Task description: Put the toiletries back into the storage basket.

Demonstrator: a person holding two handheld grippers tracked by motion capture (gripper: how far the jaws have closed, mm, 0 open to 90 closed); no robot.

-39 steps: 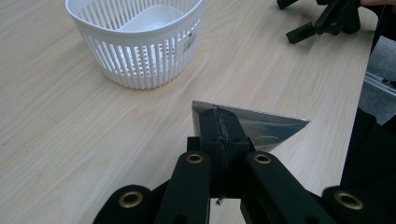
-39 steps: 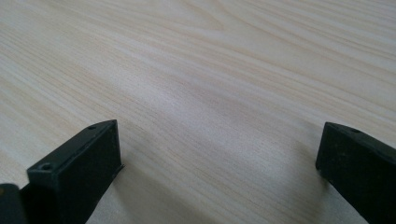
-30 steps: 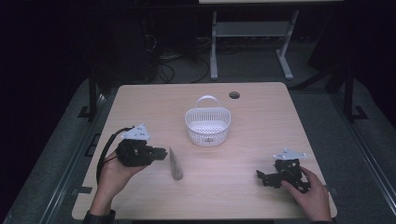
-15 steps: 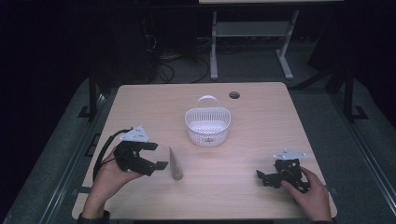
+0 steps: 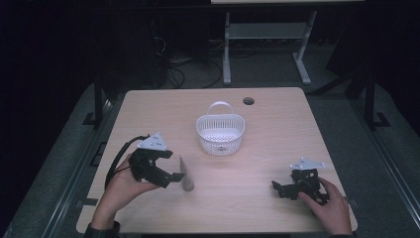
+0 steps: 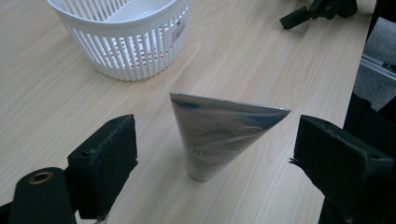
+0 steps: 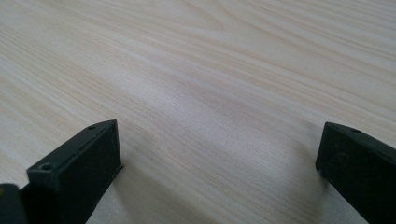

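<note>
Surface (image 5: 277, 148): pale wood, centre of the high view, with a small round hole (image 5: 248, 101) near its far edge.
Basket (image 5: 220, 134): white slotted plastic with a handle, mid-frame, upright.
Left claw (image 5: 174, 168): lower left of the high view, jaws released and spread wide to either side of the tube, not touching it.
Right claw (image 5: 278, 188): lower right, jaws released over bare wood.
Tube (image 6: 219, 135): silvery, standing on its cap, crimped end up, just below and left of the basket.
</note>
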